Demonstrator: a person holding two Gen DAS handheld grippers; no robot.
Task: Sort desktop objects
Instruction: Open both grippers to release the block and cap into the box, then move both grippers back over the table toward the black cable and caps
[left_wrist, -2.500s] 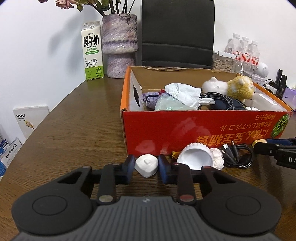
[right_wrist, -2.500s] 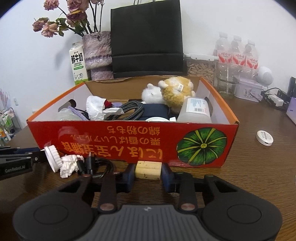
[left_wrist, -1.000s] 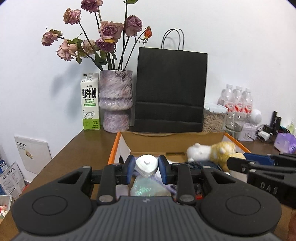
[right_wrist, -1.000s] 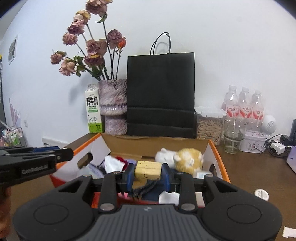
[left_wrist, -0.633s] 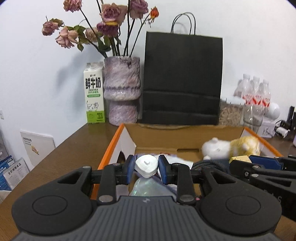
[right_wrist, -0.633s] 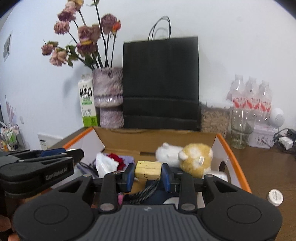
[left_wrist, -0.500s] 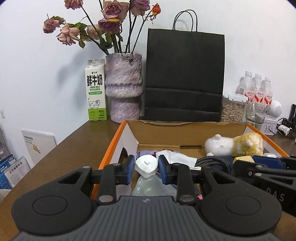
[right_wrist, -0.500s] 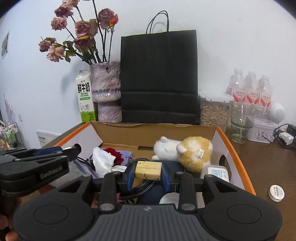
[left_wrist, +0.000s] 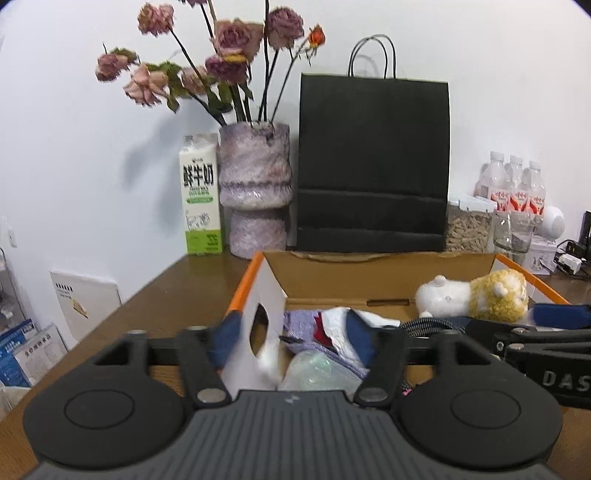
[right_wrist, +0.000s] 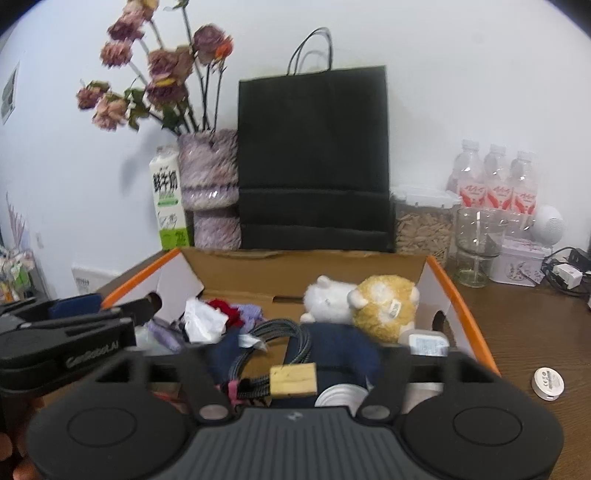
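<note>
My left gripper (left_wrist: 291, 339) hovers over the left end of the orange cardboard box (left_wrist: 243, 291), its jaws opening. The small white piece (left_wrist: 267, 363) shows as a blur below the fingers, loose and touching neither pad. My right gripper (right_wrist: 295, 354) hangs over the box's (right_wrist: 465, 306) middle with its jaws opening too. The yellow block (right_wrist: 293, 380) is free between and below its fingers, above a grey braided cable (right_wrist: 273, 343). A white and yellow plush toy (right_wrist: 365, 302) lies at the back of the box.
Behind the box stand a black paper bag (left_wrist: 373, 166), a purple vase of dried roses (left_wrist: 255, 192) and a milk carton (left_wrist: 201, 195). Water bottles (right_wrist: 495, 177), a jar and a glass are at the back right. A small white disc (right_wrist: 548, 382) lies on the table.
Both grippers have opened. The white piece has left the left jaws and the yellow block has slipped from the right jaws, both dropping toward the box.
</note>
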